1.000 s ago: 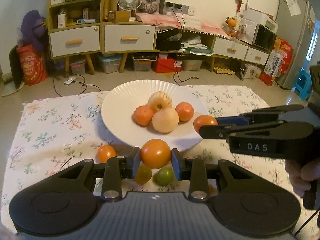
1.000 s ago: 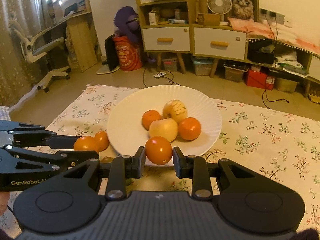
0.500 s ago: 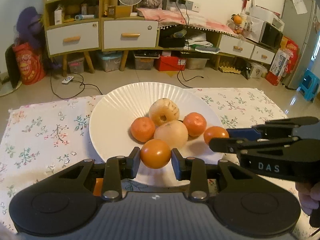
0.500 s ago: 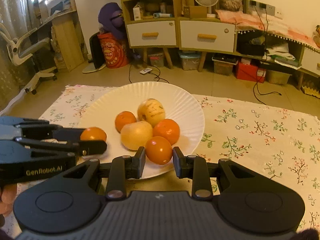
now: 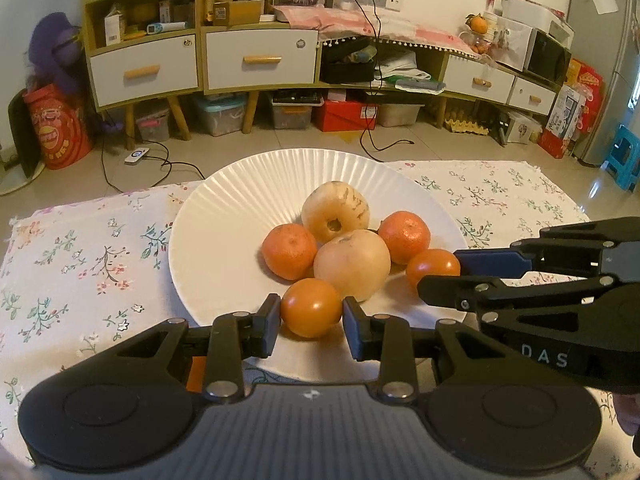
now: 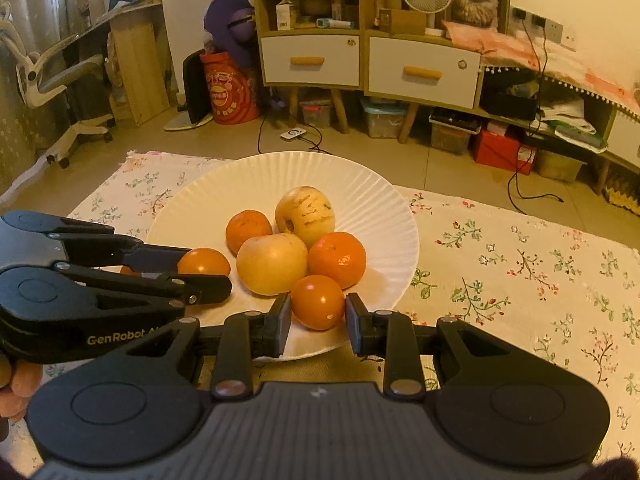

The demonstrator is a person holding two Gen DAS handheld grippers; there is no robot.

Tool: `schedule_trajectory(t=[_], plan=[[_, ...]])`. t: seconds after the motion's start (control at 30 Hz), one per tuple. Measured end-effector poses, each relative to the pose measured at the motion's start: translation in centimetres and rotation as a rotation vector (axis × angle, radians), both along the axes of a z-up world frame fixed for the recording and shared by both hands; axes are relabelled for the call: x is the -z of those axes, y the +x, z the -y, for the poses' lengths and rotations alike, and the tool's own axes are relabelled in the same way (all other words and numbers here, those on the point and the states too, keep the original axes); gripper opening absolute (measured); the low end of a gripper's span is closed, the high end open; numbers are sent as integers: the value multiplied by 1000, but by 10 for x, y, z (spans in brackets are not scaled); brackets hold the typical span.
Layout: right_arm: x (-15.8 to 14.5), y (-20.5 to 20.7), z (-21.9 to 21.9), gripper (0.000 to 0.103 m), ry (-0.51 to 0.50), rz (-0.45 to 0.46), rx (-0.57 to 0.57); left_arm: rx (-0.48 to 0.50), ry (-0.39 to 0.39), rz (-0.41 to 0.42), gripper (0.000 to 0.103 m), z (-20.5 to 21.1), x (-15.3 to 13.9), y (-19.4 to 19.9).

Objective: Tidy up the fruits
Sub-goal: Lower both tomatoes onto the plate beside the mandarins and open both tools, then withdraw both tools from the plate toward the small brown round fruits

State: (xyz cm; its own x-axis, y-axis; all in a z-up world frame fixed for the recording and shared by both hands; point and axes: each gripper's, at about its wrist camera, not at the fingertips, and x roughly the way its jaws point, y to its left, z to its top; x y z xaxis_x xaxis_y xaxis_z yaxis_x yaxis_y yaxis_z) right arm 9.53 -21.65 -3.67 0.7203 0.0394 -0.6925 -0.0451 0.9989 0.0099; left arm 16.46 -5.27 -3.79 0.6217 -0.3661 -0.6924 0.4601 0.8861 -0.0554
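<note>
A white ribbed plate (image 5: 240,216) (image 6: 368,196) sits on the floral cloth and holds two pale apples (image 5: 352,264) (image 6: 306,210) and two mandarins (image 5: 289,250) (image 6: 337,259). My left gripper (image 5: 311,322) is shut on an orange tomato (image 5: 311,307) over the plate's near rim, beside the front apple. My right gripper (image 6: 318,320) is shut on another orange tomato (image 6: 318,302), also over the near rim, next to a mandarin. Each gripper shows in the other's view, holding its tomato (image 5: 433,266) (image 6: 203,262).
The floral tablecloth (image 5: 80,264) (image 6: 520,264) covers the low table. A bit of orange fruit (image 5: 196,372) shows under my left gripper. Beyond the table are floor, cabinets (image 5: 260,60) and cables.
Both grippers have moved forward with their tomatoes, from the table edge to over the plate's near rim, close to the fruit pile. The loose fruits on the cloth have dropped out of sight.
</note>
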Motion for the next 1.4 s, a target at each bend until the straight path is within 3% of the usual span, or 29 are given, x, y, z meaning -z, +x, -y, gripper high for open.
schedule_trajectory(t=[0.3, 0.43, 0.97, 1.4], plan=[[-1, 1, -3, 27, -27, 0, -9, -5, -3, 11, 21, -2, -2, 1], [-1, 1, -3, 28, -31, 2, -6, -9, 4, 13, 29, -3, -2, 0], [-17, -16, -4, 63, -45, 23, 1, -29, 36, 47, 63, -23, -17, -20], [-21, -39, -14, 71, -64, -30, 13, -70, 22, 28, 75, -54, -26, -44]])
